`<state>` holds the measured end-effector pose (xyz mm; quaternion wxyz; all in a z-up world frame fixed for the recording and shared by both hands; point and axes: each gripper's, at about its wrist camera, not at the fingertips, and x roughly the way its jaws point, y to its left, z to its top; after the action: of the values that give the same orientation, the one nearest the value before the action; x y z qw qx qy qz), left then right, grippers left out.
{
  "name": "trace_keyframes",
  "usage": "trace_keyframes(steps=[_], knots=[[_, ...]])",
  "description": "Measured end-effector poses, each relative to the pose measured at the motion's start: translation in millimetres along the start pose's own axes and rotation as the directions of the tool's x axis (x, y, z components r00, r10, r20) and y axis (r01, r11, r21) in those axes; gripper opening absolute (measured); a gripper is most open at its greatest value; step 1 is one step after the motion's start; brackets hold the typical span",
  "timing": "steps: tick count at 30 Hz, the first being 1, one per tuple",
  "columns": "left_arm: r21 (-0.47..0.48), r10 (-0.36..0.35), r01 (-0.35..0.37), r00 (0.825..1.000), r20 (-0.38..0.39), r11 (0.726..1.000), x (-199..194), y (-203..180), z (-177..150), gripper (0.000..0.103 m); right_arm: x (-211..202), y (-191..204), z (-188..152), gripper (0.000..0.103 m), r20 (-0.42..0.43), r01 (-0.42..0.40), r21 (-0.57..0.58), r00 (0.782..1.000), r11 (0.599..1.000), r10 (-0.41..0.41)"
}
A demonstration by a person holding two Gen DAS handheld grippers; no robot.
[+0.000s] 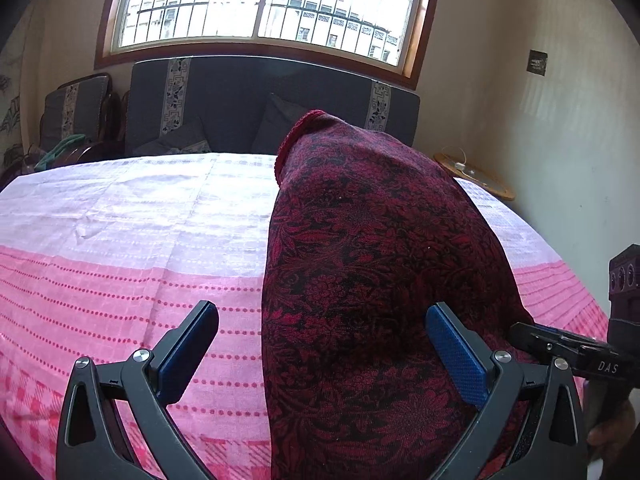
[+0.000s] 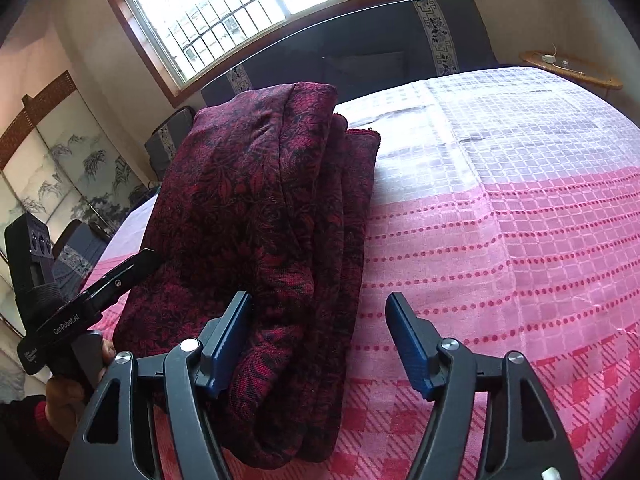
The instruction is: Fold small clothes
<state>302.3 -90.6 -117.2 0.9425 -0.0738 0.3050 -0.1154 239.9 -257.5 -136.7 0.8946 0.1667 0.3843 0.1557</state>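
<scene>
Folded dark-red floral garment (image 2: 260,216) lying on the pink checked tablecloth (image 2: 500,240) (several layers stacked). Left gripper (image 1: 320,356) and right gripper (image 2: 320,344): jaws spread, pinching nothing, flanking the garment's near end.

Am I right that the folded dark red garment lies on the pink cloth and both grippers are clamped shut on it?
Not quite. The garment does lie folded on the pink cloth, but neither gripper is clamped on it: the left gripper and right gripper both stand open, as each wrist view shows. Their pads are spread wide, with only one finger of each beside the fabric.
</scene>
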Motion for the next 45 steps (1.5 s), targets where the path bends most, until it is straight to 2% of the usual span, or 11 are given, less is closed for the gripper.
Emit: trace_keyframes(steps=[4, 8, 11, 14, 19, 25, 30, 38, 41, 43, 45], knots=[[-0.027, -0.053, 0.054, 0.998, 0.040, 0.998, -21, 18, 8, 0.103, -8, -6, -4, 0.070, 0.021, -0.055, 0.040, 0.998, 0.998, 0.054], [-0.038, -0.172, 0.171, 0.984, -0.044, 0.985, -12, 36, 17, 0.103, -9, -8, -7, 0.071, 0.018, -0.078, 0.066, 0.997, 0.995, 0.077], [-0.036, -0.216, 0.213, 0.971, -0.102, 0.976, 0, 44, 16, 0.103, -5, -8, -8, 0.073, -0.021, -0.100, 0.087, 0.995, 0.991, 0.102], [-0.068, -0.292, 0.285, 0.944, -0.152, 0.956, 11, 49, 10, 0.103, 5, -15, -3, 0.075, -0.068, -0.125, 0.124, 0.989, 0.984, 0.134], [-0.113, -0.359, 0.343, 0.915, -0.185, 0.933, 25, 55, 9, 0.103, 20, -20, 6, 0.081, -0.097, -0.200, 0.175, 0.971, 0.964, 0.219], [-0.161, -0.430, 0.401, 0.872, -0.232, 0.902, 45, 60, 13, 0.103, 40, -18, 19, 0.083, -0.125, -0.246, 0.167, 0.955, 0.955, 0.268], [-0.207, -0.512, 0.469, 0.811, -0.283, 0.858, 60, 57, 7, 0.103, 51, -6, 23, 0.087, -0.159, -0.284, 0.131, 0.940, 0.950, 0.303], [-0.190, -0.551, 0.517, 0.772, -0.318, 0.835, 66, 54, 10, 0.103, 59, 6, 23, 0.094, -0.179, -0.317, 0.102, 0.927, 0.943, 0.331], [-0.184, -0.545, 0.513, 0.776, -0.318, 0.838, 64, 56, 11, 0.103, 60, 6, 22, 0.094, -0.167, -0.346, 0.114, 0.917, 0.931, 0.362], [-0.142, -0.512, 0.494, 0.797, -0.320, 0.858, 61, 50, 9, 0.103, 61, 6, 23, 0.094, -0.163, -0.344, 0.111, 0.919, 0.933, 0.358], [-0.076, -0.451, 0.453, 0.829, -0.331, 0.888, 57, 41, 7, 0.103, 61, 8, 20, 0.094, -0.166, -0.331, 0.099, 0.924, 0.939, 0.343]])
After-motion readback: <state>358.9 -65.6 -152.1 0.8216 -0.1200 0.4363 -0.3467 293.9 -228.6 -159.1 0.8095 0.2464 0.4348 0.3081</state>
